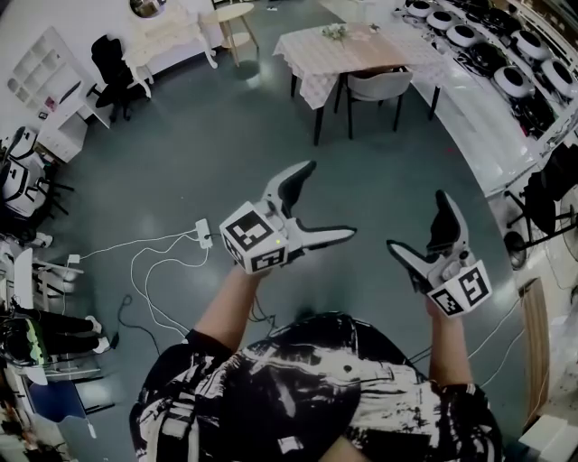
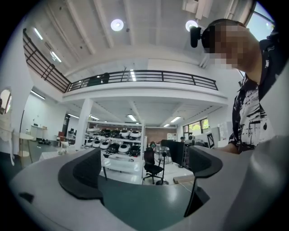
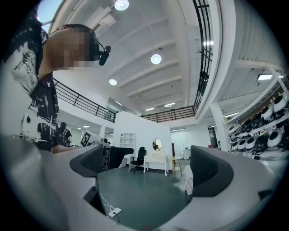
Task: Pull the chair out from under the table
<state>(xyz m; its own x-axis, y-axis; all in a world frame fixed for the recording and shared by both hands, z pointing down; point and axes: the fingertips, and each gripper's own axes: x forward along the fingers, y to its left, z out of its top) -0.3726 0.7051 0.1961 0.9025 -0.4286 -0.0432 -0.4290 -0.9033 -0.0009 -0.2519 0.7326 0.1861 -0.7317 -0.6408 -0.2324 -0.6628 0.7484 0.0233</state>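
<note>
A pale grey chair (image 1: pixel 379 87) stands tucked under the near side of a table (image 1: pixel 312 45) with a white checked cloth, far across the floor at the top of the head view. Both grippers are held in the air in front of me, well short of it. My left gripper (image 1: pixel 330 200) is open with nothing between its jaws, and its own view shows the open left gripper (image 2: pixel 144 168) aimed at distant shelves. My right gripper (image 1: pixel 416 219) is open and empty too. In its own view the right gripper (image 3: pixel 144 170) faces a white dressing table.
A power strip (image 1: pixel 203 233) with white cables lies on the dark green floor to my left. White shelving (image 1: pixel 515 81) with round white devices runs along the right. A black office chair (image 1: pixel 113 68), a white dressing table (image 1: pixel 172 36) and a small round table (image 1: pixel 233 13) stand at the back.
</note>
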